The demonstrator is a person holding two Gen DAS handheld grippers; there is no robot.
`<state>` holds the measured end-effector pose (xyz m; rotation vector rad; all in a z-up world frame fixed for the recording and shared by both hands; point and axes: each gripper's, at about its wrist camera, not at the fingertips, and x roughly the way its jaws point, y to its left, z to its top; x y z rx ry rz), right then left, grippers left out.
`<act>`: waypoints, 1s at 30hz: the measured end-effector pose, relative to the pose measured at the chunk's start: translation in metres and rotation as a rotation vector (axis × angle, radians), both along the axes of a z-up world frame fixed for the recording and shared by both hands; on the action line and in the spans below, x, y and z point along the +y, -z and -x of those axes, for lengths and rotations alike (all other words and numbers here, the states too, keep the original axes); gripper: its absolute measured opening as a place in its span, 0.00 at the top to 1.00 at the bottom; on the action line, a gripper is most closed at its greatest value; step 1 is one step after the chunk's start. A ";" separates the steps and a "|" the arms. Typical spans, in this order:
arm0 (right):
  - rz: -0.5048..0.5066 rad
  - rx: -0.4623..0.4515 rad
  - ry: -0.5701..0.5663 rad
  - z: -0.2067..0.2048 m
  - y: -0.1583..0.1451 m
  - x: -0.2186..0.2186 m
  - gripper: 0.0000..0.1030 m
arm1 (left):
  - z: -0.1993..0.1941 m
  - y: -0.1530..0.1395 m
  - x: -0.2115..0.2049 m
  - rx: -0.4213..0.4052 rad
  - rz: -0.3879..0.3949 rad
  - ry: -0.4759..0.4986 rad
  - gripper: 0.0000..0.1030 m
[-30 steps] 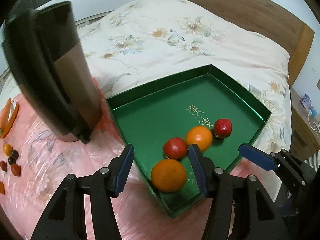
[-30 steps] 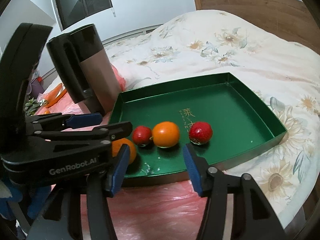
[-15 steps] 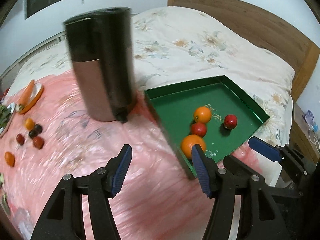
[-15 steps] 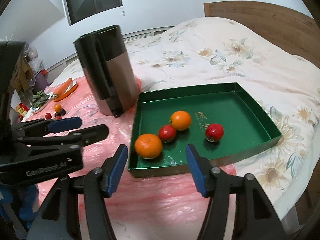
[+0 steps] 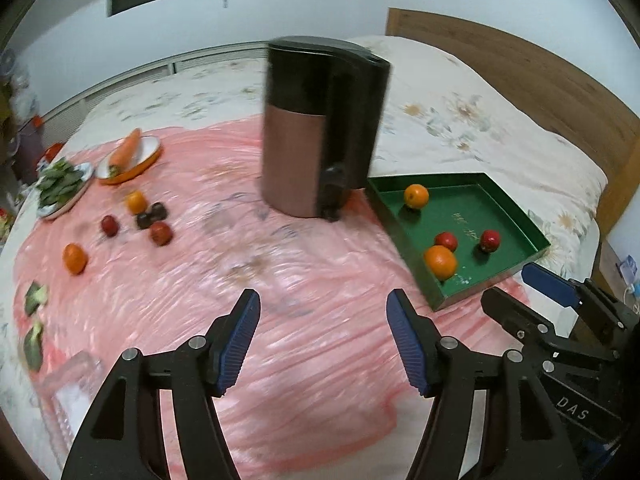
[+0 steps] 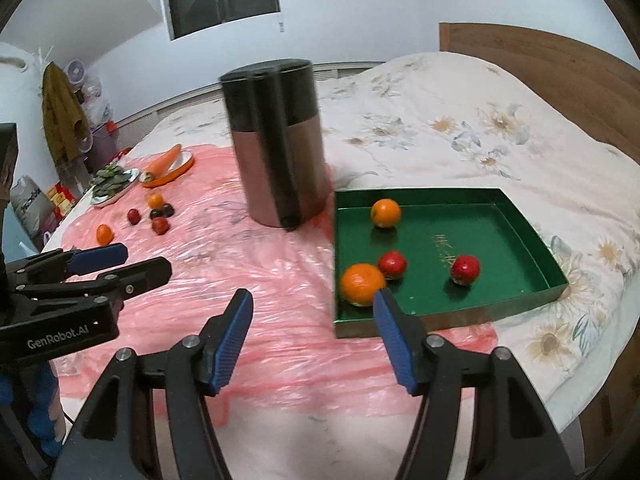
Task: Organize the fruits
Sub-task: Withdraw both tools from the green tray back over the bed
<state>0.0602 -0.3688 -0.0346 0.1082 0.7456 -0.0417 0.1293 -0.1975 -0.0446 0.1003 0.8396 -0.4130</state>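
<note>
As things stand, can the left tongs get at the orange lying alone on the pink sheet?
Probably yes: the left tongs are empty and opening, and only bare pink sheet lies between them and the orange; the tall canister stands off to the side.

Four oranges (image 5: 441, 261), perhaps four red fruits (image 5: 446, 241) — one tray (image 5: 416, 240), one carrot (image 5: 126, 149)

Left hand-held gripper (image 5: 323, 338) and right hand-held gripper (image 6: 312, 334) angle downward side by side, jaws opening, nothing between them.

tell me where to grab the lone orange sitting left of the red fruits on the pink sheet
Grip the orange across its middle, coming down from above. It is round and sits clear of the red fruits, so open fingers fit either side.
</note>
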 end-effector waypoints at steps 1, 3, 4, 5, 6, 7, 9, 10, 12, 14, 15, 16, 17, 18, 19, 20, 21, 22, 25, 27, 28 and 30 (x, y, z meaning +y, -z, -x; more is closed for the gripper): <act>0.001 0.001 -0.008 0.002 -0.001 0.004 0.03 | 0.003 -0.001 0.006 -0.004 -0.001 -0.009 0.41; 0.007 0.004 -0.028 0.004 -0.002 0.013 0.02 | 0.010 -0.002 0.017 -0.007 0.003 -0.025 0.40; 0.012 0.005 -0.036 0.004 -0.003 0.017 0.02 | 0.013 -0.002 0.022 -0.008 0.004 -0.031 0.39; 0.017 0.005 -0.044 0.006 -0.004 0.022 0.02 | 0.017 -0.003 0.028 -0.010 0.004 -0.036 0.39; 0.020 0.005 -0.052 0.007 -0.006 0.027 0.02 | 0.021 -0.003 0.032 -0.014 0.004 -0.042 0.39; 0.020 0.004 -0.059 0.008 -0.007 0.030 0.02 | 0.024 -0.004 0.037 -0.016 0.005 -0.049 0.39; 0.025 0.003 -0.071 0.011 -0.010 0.038 0.02 | 0.029 -0.005 0.048 -0.017 0.015 -0.063 0.39; 0.028 0.002 -0.078 0.013 -0.012 0.043 0.02 | 0.031 -0.005 0.052 -0.019 0.018 -0.070 0.39; 0.029 -0.001 -0.087 0.015 -0.015 0.049 0.02 | 0.036 -0.007 0.061 -0.023 0.026 -0.081 0.39; 0.033 -0.002 -0.096 0.017 -0.018 0.055 0.02 | 0.040 -0.009 0.068 -0.030 0.028 -0.093 0.39; 0.035 -0.002 -0.101 0.018 -0.019 0.058 0.02 | 0.041 -0.010 0.072 -0.033 0.032 -0.097 0.39; 0.036 -0.003 -0.106 0.019 -0.020 0.061 0.02 | 0.043 -0.011 0.076 -0.036 0.035 -0.102 0.39; 0.037 -0.003 -0.111 0.020 -0.021 0.064 0.02 | 0.045 -0.011 0.080 -0.040 0.037 -0.108 0.39; 0.038 -0.003 -0.117 0.021 -0.021 0.067 0.02 | 0.047 -0.012 0.083 -0.042 0.039 -0.113 0.39; 0.040 -0.003 -0.121 0.022 -0.022 0.070 0.02 | 0.048 -0.012 0.086 -0.043 0.041 -0.117 0.39; 0.040 -0.002 -0.127 0.023 -0.022 0.074 0.02 | 0.049 -0.012 0.090 -0.044 0.043 -0.123 0.39; 0.040 -0.002 -0.132 0.023 -0.023 0.076 0.02 | 0.050 -0.011 0.094 -0.045 0.046 -0.130 0.39; 0.040 -0.001 -0.137 0.023 -0.023 0.079 0.02 | 0.050 -0.011 0.097 -0.045 0.049 -0.137 0.39; 0.039 0.002 -0.150 0.023 -0.022 0.086 0.02 | 0.051 -0.009 0.108 -0.045 0.056 -0.159 0.39; 0.040 0.003 -0.160 0.022 -0.020 0.091 0.02 | 0.051 -0.007 0.116 -0.047 0.057 -0.175 0.39; 0.038 0.005 -0.164 0.021 -0.019 0.094 0.02 | 0.051 -0.006 0.119 -0.047 0.057 -0.182 0.39; 0.037 0.006 -0.172 0.020 -0.017 0.099 0.02 | 0.049 -0.004 0.126 -0.046 0.059 -0.197 0.39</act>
